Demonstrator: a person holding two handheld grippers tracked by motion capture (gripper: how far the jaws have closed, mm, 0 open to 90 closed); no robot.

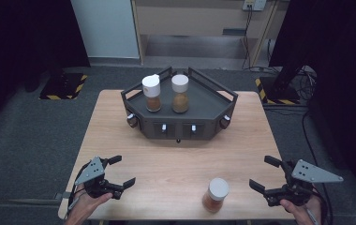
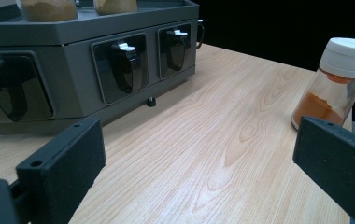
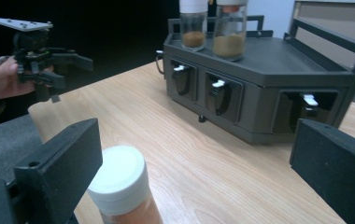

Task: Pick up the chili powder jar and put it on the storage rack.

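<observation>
A white-capped spice jar (image 1: 216, 194) of orange powder stands near the table's front edge, between the two hands; the jar (image 2: 336, 79) and the jar (image 3: 124, 186) also appear in both gripper views. Two more capped jars, one (image 1: 152, 93) and the other (image 1: 181, 93), stand on top of the dark grey rack (image 1: 204, 98). My left gripper (image 1: 120, 172) is open over the front left of the table, nothing between its jaws. My right gripper (image 1: 265, 173) is open at the front right, just right of the loose jar and apart from it.
The rack's front face carries small black dispensers with white levers (image 2: 124, 46) and knobs at its corners (image 1: 225, 123). The wooden table (image 1: 181, 154) sits on grey carpet. Cables and a yellow-black striped base (image 1: 279, 93) lie on the floor at the back right.
</observation>
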